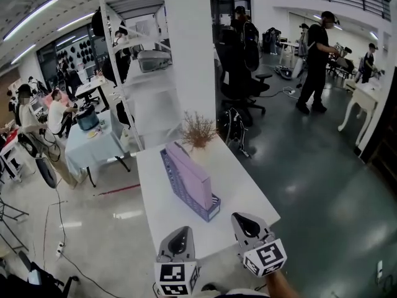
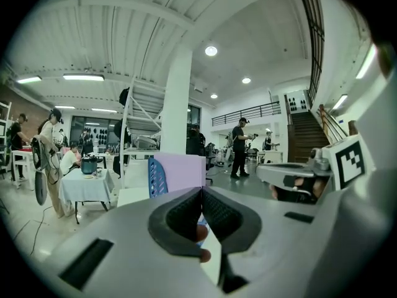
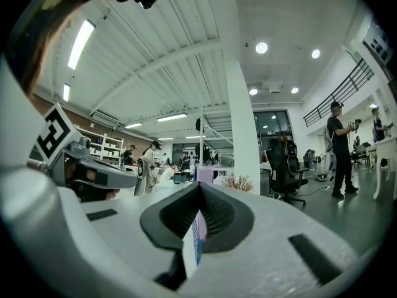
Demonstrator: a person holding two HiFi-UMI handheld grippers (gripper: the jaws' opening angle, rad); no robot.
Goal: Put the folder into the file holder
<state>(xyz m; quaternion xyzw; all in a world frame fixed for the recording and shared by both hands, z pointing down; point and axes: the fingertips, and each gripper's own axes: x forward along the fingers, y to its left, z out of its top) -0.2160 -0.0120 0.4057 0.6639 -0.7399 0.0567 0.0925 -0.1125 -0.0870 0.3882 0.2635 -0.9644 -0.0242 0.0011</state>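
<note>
We list one white surface (image 1: pixel 242 191), long and narrow, running away from the near edge towards a white column (image 1: pixel 189 48). Item one, the file holder (image 1: pixel 181 186): blue, with perforated walls, standing near the middle of the surface with its long side along the surface's length. Item two, the folder (image 1: pixel 193 171): lilac, standing on edge inside the file holder, with its upper part rising well above the holder's walls. Item three, a dried plant (image 1: pixel 198 131): brown and twiggy, at the far end of the surface, just beyond the holder. Item four, the left gripper (image 1: pixel 182 231): at the near edge of the surface, well apart from the holder, with its marker cube (image 1: pixel 175 279) towards the camera. In the left gripper view its jaws are pressed together at the tips with nothing between them, and the folder (image 2: pixel 180 172) and holder (image 2: pixel 157 177) show beyond them. Item five, the right gripper (image 1: pixel 242 219): beside the left one at the near edge, also apart from the holder, carrying its own marker cube (image 1: pixel 267 257). In the right gripper view its jaws likewise meet at the tips and pinch nothing. In the surroundings we note a glossy dark floor, a black office chair (image 1: pixel 239 73) behind the column, a small table under a pale cloth (image 1: pixel 93 144) to the left, and several people standing or seated farther off.
</note>
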